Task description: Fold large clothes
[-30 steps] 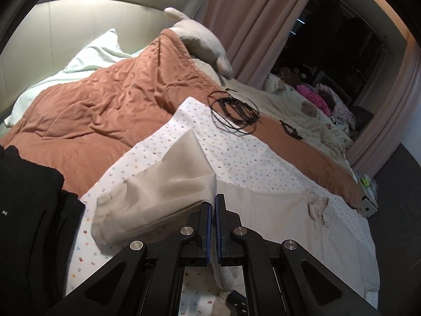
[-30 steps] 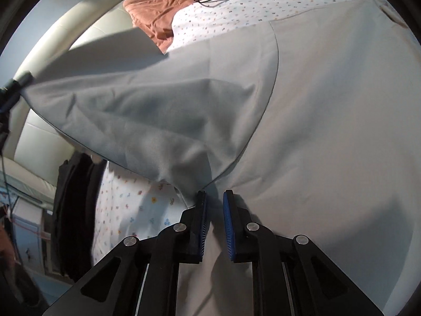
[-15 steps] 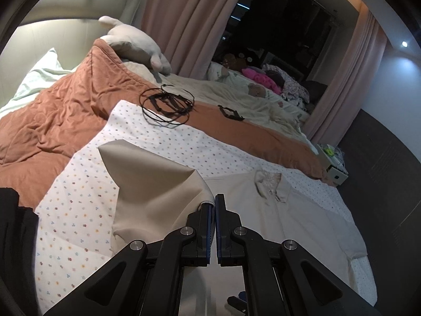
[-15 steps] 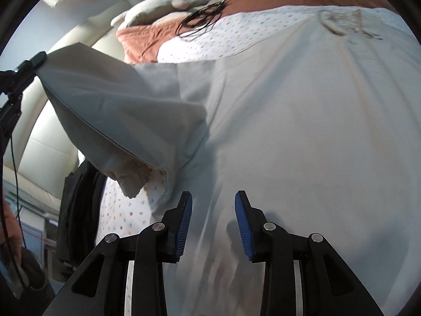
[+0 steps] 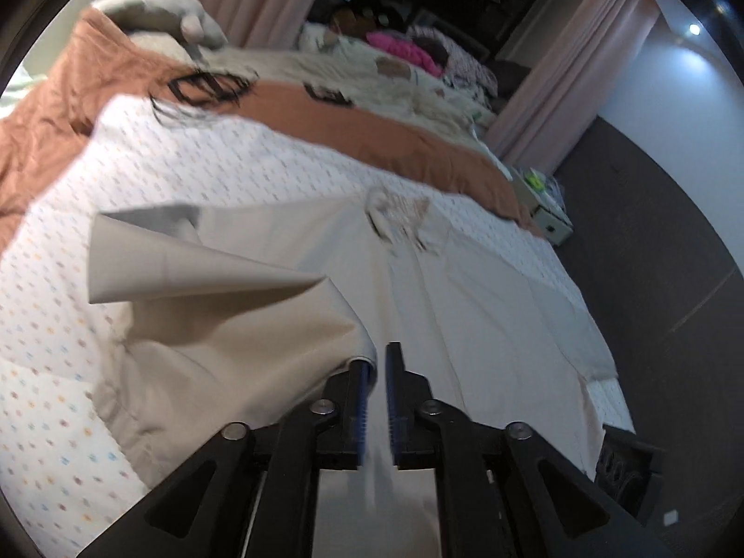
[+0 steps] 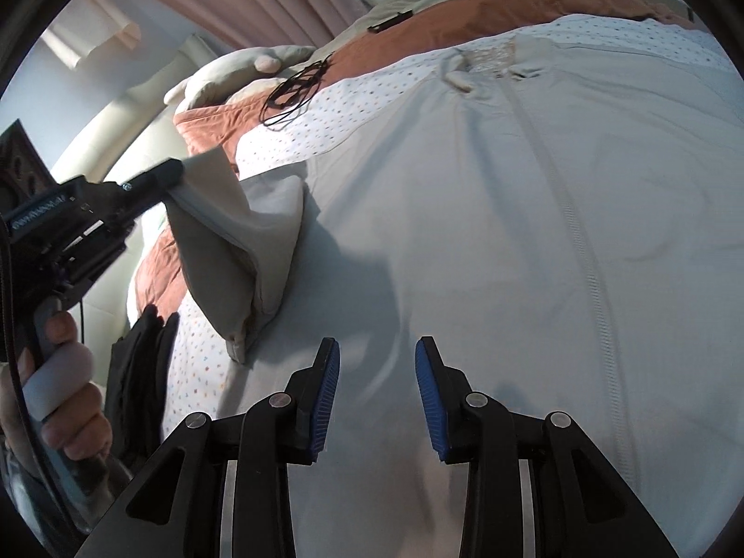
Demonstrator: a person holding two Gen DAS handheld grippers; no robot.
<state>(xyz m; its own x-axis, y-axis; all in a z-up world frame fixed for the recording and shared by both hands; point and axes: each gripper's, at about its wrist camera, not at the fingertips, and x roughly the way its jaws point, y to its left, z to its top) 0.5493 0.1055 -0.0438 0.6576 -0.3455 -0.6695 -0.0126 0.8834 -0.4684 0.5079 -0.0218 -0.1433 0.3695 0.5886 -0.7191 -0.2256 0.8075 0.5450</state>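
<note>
Item: beige jacket (image 6: pixel 488 242), large, zip-fronted. It lay face up on your dotted sheet (image 5: pixel 195 172) on the bed, long axis running away from both cameras, collar (image 6: pixel 483 63) at the far end toward the rust-brown quilt (image 5: pixel 372 130), hem nearest your grippers. The zip (image 6: pixel 581 251) ran lengthwise down the middle.

Sleeve (image 6: pixel 232 232): lifted off the sheet on the left side, folded inward toward the body, cuff hanging down.

Left gripper (image 5: pixel 376 367): your jaws had just been opening and stood slightly apart; the sleeve's edge lay against the left finger (image 5: pixel 358 386), and I cannot tell whether the pads still pressed it. In the right wrist view your hand (image 6: pixel 60 386) held its handle at the left edge.

Right gripper (image 6: pixel 376 372): jaws parted above the lower jacket, nothing between them.

Also on the bed: a black cable coil (image 6: pixel 295 88) on the quilt's edge, a pale plush toy (image 5: pixel 158 14) behind it, dark folded clothes (image 6: pixel 135 372) beside the sheet.
</note>
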